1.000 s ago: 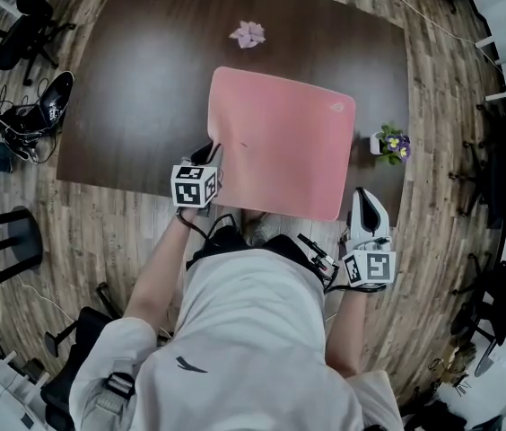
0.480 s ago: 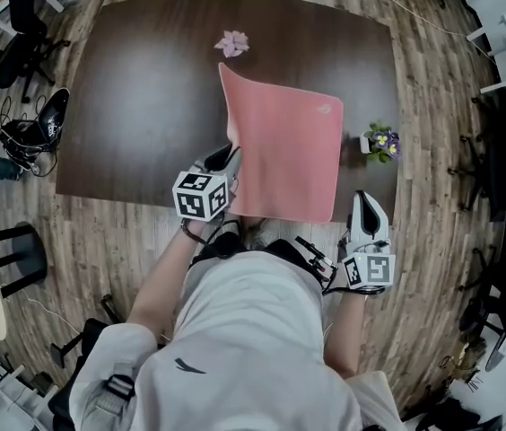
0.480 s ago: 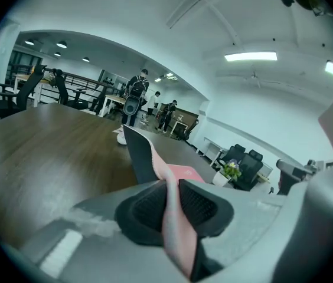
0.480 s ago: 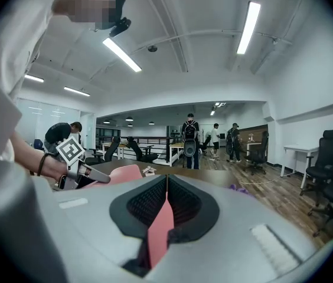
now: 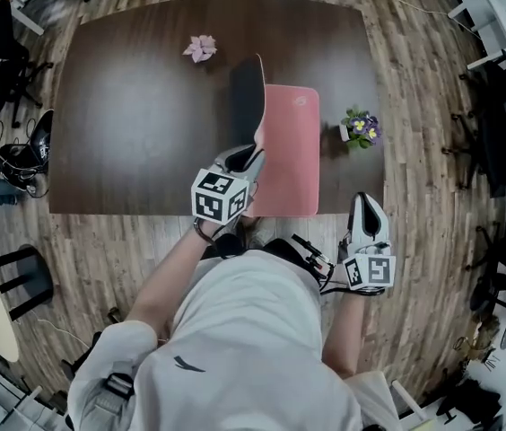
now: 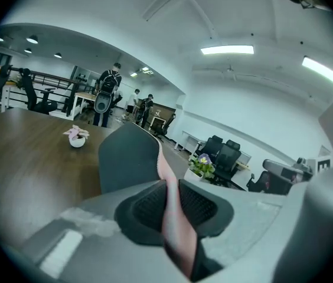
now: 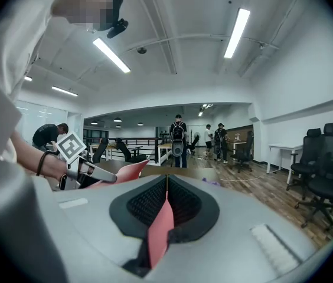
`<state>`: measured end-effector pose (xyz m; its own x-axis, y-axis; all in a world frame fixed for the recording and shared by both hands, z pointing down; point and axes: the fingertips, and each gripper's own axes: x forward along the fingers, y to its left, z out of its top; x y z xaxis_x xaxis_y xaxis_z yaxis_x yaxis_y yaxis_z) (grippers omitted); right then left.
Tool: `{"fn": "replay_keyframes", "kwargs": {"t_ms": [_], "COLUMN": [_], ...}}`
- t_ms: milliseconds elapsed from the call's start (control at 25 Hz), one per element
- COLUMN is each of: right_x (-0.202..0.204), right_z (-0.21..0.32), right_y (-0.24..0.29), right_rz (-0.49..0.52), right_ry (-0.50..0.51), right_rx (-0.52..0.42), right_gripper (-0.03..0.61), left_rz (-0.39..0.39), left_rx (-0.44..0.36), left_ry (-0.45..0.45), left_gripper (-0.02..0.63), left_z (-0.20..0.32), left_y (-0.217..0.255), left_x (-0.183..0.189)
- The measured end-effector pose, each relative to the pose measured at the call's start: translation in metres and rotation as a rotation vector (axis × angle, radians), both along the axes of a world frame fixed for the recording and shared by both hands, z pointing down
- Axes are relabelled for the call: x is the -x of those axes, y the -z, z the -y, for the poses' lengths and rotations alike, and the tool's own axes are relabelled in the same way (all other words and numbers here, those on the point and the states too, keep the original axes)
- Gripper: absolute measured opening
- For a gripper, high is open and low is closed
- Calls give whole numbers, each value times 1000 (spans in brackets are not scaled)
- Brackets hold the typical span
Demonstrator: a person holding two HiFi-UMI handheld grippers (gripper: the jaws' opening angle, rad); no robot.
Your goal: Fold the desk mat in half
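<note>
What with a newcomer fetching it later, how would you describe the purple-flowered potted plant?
Find the dark brown table. Right of the pink desk mat on it, near the table's right edge, stands the potted plant. Its purple and yellow flowers set it apart from the pink-flowered pot farther left.

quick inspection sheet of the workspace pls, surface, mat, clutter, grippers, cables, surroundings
surface: dark brown table, nothing spilled seen
job's things: pink desk mat, left half raised upright with dark underside showing, right half flat
clutter: pink flower ornament far side, potted plant right of mat, both apart from it
grippers: left hand-held gripper shut on the raised edge; right hand-held gripper off the mat, shut on a pink strip, origin unclear
cables: black lead at the person's waist
surroundings: wood floor, office chairs, people far off
</note>
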<state>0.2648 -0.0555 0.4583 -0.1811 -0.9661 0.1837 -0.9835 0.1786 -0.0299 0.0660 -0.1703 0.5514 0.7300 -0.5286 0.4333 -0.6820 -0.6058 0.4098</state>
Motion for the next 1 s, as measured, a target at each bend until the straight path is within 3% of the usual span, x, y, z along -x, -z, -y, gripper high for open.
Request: {"fn": "replay_keyframes", "kwargs": {"t_ms": [240,480,720,920,1000], "right_x": [-33,-61,-83,-95,-95], "right_z": [-21,-43,-58,-63,-60], "right_y": [-2,-6,-9,-13,-14], "right_rz": [10,6,12,20,23], "right_ry": [-67,-114,-154,-153,-144], "right_rx": [6,27,45,54,55], "right_gripper": [9,9,9,9,9], "left_rz": [34,187,303,275,288], "left_rx": [16,83,145,119,119], "left_ry": [-136,-229,-192,-128,-150], "left_gripper": [83,91,96,101,102], "left_z": [-18,-30,-24,-6,-4], "left_y": [-16,-75,-119,-101,-100], "left_x": [-69,-113,-122,-119,-121]}}
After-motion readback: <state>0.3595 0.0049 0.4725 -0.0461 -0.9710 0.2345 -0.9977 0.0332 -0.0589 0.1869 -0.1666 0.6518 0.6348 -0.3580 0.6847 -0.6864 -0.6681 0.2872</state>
